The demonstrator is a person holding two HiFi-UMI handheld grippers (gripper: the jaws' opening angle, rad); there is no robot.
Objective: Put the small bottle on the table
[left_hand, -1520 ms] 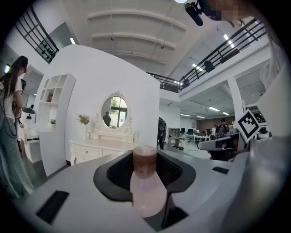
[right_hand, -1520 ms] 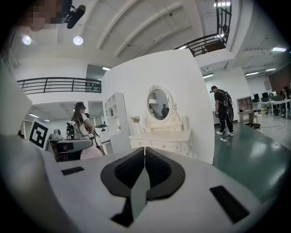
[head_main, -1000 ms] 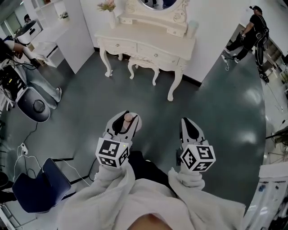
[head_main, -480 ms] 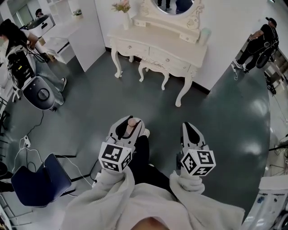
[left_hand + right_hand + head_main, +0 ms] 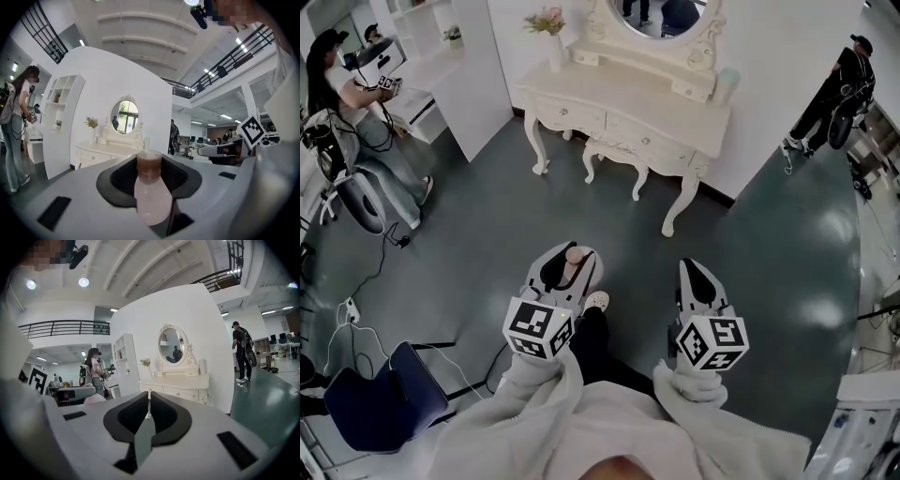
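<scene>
A small pale pink bottle [image 5: 151,192] with a brownish cap stands upright between the jaws of my left gripper [image 5: 567,265], which is shut on it. From the head view the bottle [image 5: 573,255] shows only as its cap poking up between the jaws. My right gripper [image 5: 697,277] hovers beside it at the same height, jaws shut with nothing between them [image 5: 149,416]. The cream dressing table [image 5: 628,101] with an oval mirror stands against the white wall well ahead of both grippers, also seen as the table [image 5: 98,152] in the left gripper view and the table [image 5: 176,383] in the right one.
A matching stool [image 5: 623,152] is tucked under the table. A vase of flowers [image 5: 550,30] sits on its left end. A white shelf unit [image 5: 450,66] stands left. A person [image 5: 347,94] works at far left, another person [image 5: 839,89] at far right. A dark chair [image 5: 370,398] is near my left.
The view has drifted so the dressing table sits slightly lower and more centred. Both grippers hold their pose, the bottle still gripped in the left one.
</scene>
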